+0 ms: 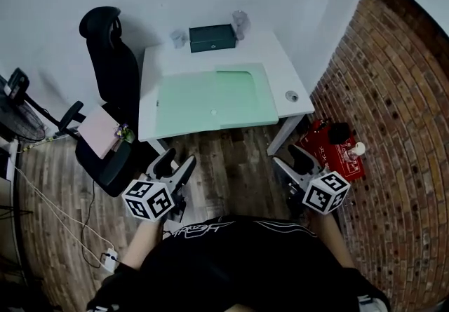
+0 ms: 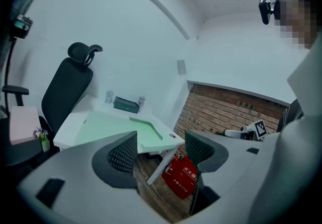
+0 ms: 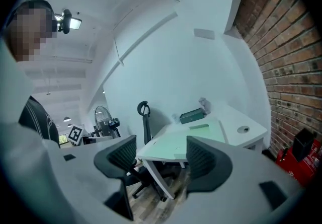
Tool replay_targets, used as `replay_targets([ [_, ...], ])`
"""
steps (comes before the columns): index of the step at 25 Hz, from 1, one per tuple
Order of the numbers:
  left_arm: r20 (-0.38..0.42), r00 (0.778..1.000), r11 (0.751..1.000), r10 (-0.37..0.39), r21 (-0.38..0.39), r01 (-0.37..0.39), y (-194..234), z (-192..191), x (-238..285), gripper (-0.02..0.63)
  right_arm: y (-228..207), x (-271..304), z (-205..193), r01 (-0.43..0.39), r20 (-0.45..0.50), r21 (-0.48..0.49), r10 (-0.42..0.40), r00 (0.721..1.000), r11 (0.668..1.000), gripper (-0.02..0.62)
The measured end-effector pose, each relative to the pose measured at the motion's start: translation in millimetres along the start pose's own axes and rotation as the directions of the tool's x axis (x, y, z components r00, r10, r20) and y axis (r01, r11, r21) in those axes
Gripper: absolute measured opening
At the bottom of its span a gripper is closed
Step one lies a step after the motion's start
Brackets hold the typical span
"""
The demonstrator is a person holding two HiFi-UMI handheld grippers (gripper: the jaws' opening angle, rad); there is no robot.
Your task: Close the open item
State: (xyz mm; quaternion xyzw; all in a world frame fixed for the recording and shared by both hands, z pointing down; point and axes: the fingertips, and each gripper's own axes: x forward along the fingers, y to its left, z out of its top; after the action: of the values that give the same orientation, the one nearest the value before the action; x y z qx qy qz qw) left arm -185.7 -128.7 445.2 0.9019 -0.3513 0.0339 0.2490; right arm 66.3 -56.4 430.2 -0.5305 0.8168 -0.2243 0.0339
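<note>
Dark green box (image 1: 212, 38) at upper centre, at back of white desk (image 1: 284, 69) beyond green mat (image 1: 210, 102), left gripper (image 1: 176, 161) and right gripper (image 1: 291, 159) low in frame over wood floor (image 1: 235, 174), both jaws apart, gripping nothing

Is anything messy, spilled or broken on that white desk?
Nothing stands out. The green mat lies flat on the white desk, and the dark green box sits upright at the back. No spill shows.

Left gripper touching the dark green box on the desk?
Apart. Head view: left gripper hangs over the floor; box sits far back on the desk.
</note>
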Motion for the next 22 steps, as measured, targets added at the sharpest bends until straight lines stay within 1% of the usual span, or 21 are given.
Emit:
replay_targets([
  [3, -0.010, 1.000, 1.000, 0.011, 0.007, -0.011, 23, 4, 14, 0.296, -17, 25, 1, 0.041, -0.014, -0.001, -0.041, 0.999, 0.999, 0.303],
  [8, -0.030, 0.999, 1.000, 0.025, -0.005, -0.025, 46, 6, 37, 0.297, -42, 56, -6, 0.077, -0.063, 0.000, -0.077, 0.995, 0.997, 0.311],
  [13, -0.050, 0.997, 0.998, 0.064, -0.010, -0.064, 65, 0, 48, 0.296, -76, 84, -14, 0.163, -0.136, -0.102, -0.176, 0.975, 0.981, 0.322],
  [19, -0.062, 0.991, 0.992, 0.116, -0.045, -0.119, 94, 5, 63, 0.296, -115, 130, -19, 0.181, -0.199, -0.093, -0.197, 0.960, 0.979, 0.333],
  [22, -0.068, 0.988, 0.988, 0.141, -0.057, -0.145, 109, 11, 71, 0.296, -139, 153, -18, 0.217, -0.223, -0.096, -0.234, 0.947, 0.971, 0.336],
])
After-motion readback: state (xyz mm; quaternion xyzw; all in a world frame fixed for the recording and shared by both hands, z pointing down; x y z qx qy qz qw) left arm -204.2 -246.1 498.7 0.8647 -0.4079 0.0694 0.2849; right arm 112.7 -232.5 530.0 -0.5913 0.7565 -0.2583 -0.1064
